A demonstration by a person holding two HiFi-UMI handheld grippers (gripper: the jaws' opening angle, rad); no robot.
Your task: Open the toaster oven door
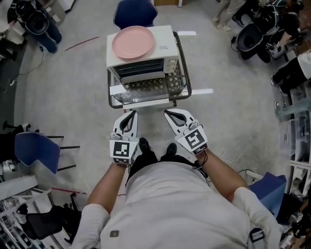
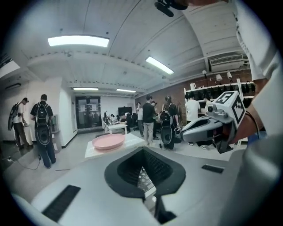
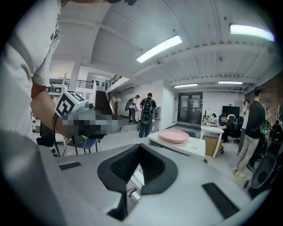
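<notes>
A white toaster oven (image 1: 163, 46) stands on a low wire cart (image 1: 187, 87) in front of me, with a pink plate (image 1: 133, 42) on its top. Its door (image 1: 146, 89) hangs folded down toward me, the white handle (image 1: 146, 103) at the near edge and the dark racks showing behind. My left gripper (image 1: 131, 113) and right gripper (image 1: 166, 113) hover side by side just short of the handle, touching nothing. Both are shut and empty. The left gripper view shows the plate (image 2: 108, 141) past the closed left gripper (image 2: 142, 151). The right gripper view shows the plate (image 3: 173, 135) past the closed right gripper (image 3: 138, 148).
A blue chair (image 1: 135, 12) stands behind the cart and another blue chair (image 1: 36, 151) at my left. Black bags and equipment (image 1: 252, 34) line the room's right side, with cables on the floor. My black shoes (image 1: 144, 144) are just behind the grippers. People stand in the background.
</notes>
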